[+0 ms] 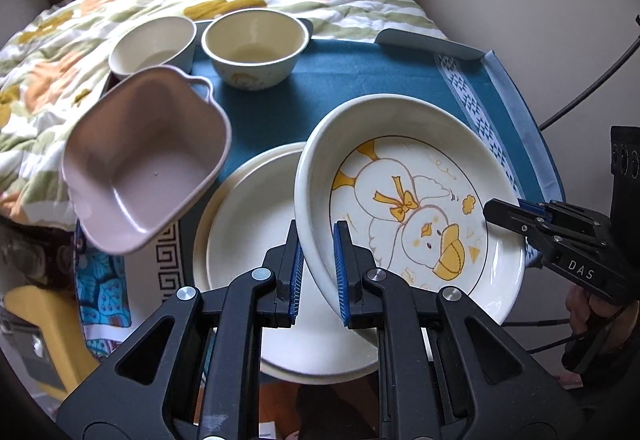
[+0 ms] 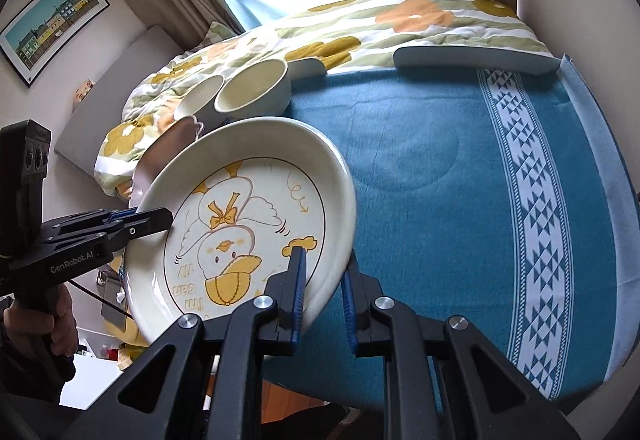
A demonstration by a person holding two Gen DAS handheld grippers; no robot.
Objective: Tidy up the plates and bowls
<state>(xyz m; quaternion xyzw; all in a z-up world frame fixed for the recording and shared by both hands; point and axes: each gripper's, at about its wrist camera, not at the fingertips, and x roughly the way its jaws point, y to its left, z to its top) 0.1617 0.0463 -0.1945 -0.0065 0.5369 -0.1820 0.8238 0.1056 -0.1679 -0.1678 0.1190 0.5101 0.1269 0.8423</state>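
Over the plain plates (image 1: 256, 240) stacked on the blue cloth (image 2: 420, 180), the duck plate (image 1: 408, 200) hangs tilted, both the left gripper (image 1: 317, 272) and right gripper (image 2: 323, 292) pinching its rim. Looks like the stacking step; next it probably needs levelling, then lowering onto the stack.

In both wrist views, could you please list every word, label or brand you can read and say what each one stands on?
"DAS" – on the body of the right gripper, seen in the left wrist view.
"GenRobot.AI" – on the body of the left gripper, seen in the right wrist view.
"I'm can fly" – apparently, yellow lettering on the duck plate; turned sideways and partly hidden, so uncertain.
The framed picture shows no readable text.
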